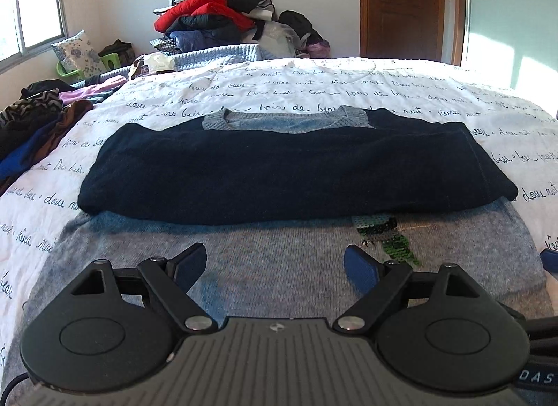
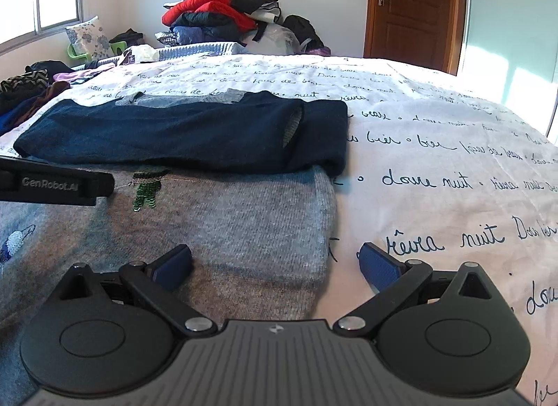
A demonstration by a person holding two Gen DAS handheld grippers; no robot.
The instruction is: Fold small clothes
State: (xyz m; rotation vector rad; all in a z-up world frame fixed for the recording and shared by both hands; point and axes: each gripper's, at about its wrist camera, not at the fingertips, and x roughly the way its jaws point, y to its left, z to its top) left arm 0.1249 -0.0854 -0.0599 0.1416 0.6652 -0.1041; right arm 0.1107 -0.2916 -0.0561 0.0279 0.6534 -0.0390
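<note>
The grey sweater (image 1: 279, 266) lies flat on the white bedspread (image 1: 453, 99), its neck at the far end and its hem at the near end, under both grippers. Its navy sleeves (image 1: 279, 165) are already folded in across the chest, forming a dark band that runs left to right, so what is left looks like the fold along the garment's near-to-far length. The left gripper (image 1: 275, 263) hovers over the near grey body, somewhat left of the green sequin patch (image 1: 390, 235), with its blue pads well apart and nothing between them but the knit below. The right gripper (image 2: 275, 263) sits over the sweater's right edge: its left pad (image 2: 172, 264) is above the grey knit, its right pad (image 2: 378, 268) above bare bedspread, so the side seam runs between the parted jaws, not pinched. The right hand therefore looks better placed for a corner grasp; the left is more inboard and would probably need to shift left towards the other near corner, which lies near the lower left of its view. The hem itself is hidden under the gripper bodies, so I cannot tell how close the pads are to it. The coming fold likely carries the near hem away towards the collar (image 1: 286, 120), across the sleeve band.
</note>
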